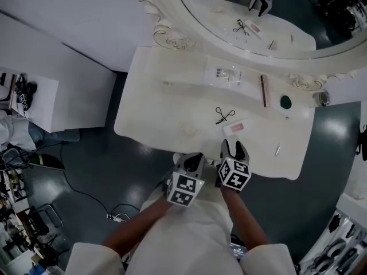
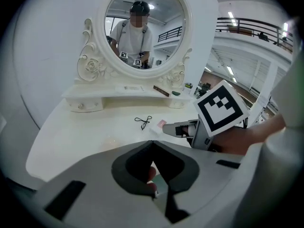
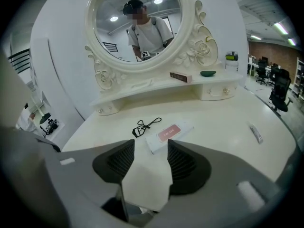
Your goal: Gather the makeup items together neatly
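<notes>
On the white dressing table [image 1: 155,119] lie a black eyelash curler [image 1: 225,115] and, beside it, a flat white pack with a pink label [image 1: 237,126]. My right gripper [image 1: 235,146] hovers at the table's near edge, just short of that pack [image 3: 168,134]. It is open, with only bare tabletop between its pads [image 3: 183,163]. My left gripper [image 1: 193,158] sits to its left over the table's front edge. Its tips meet in the left gripper view [image 2: 152,144], so it is shut and holds nothing that I can make out. The curler [image 3: 146,125] lies left of the pack.
A raised shelf under the round mirror [image 1: 269,16] holds a clear packet [image 1: 228,75], a brown stick [image 1: 264,90] and a dark green item [image 1: 285,102]. A small pale tube [image 1: 277,150] lies near the table's right front edge. A round object [image 1: 324,98] sits at the far right.
</notes>
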The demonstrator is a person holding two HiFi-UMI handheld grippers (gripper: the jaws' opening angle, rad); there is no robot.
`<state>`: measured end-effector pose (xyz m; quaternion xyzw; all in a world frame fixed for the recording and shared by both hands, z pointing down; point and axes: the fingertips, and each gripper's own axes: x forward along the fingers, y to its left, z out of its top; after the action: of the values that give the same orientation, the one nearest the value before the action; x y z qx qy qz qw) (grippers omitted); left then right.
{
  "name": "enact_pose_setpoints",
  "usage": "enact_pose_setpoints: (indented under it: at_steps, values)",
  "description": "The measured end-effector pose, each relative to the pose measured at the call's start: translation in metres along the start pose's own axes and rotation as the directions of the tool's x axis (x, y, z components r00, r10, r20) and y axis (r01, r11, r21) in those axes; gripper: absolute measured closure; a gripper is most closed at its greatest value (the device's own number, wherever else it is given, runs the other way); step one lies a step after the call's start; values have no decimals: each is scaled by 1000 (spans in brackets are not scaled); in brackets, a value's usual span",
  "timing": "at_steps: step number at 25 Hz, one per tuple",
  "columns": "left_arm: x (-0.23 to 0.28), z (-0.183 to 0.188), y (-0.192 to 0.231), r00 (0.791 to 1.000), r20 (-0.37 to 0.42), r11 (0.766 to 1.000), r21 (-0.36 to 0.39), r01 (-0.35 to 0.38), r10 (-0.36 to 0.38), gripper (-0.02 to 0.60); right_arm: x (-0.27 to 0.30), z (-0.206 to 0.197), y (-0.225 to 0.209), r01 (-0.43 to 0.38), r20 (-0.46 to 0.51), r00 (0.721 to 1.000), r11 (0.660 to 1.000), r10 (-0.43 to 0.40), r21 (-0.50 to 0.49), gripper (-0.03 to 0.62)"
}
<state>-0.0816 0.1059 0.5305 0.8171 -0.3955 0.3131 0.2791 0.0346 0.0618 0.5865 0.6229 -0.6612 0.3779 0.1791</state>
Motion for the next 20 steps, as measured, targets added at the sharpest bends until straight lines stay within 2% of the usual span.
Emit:
enact_pose_setpoints:
  at_steps: [3, 8, 14, 20]
  values:
    - [-4, -4, 6, 1000, 0, 1000, -13, -7, 7, 580, 7, -4, -1, 28, -18, 999, 999, -28, 23, 399]
    - [-7, -10, 16, 1000, -8, 1000, -25, -10, 10, 580, 15, -5, -10, 91, -23, 996, 988, -88, 122, 398]
    - [-9, -17, 20, 1000, -23, 1000, -29, -8, 8, 580, 22, -3, -7, 130, -6, 991, 983, -130, 126, 379]
    - [-8, -19, 20, 1000, -31, 1000, -21, -2, 1, 580, 31, -3, -6, 176, -8, 984, 968, -177, 177, 361]
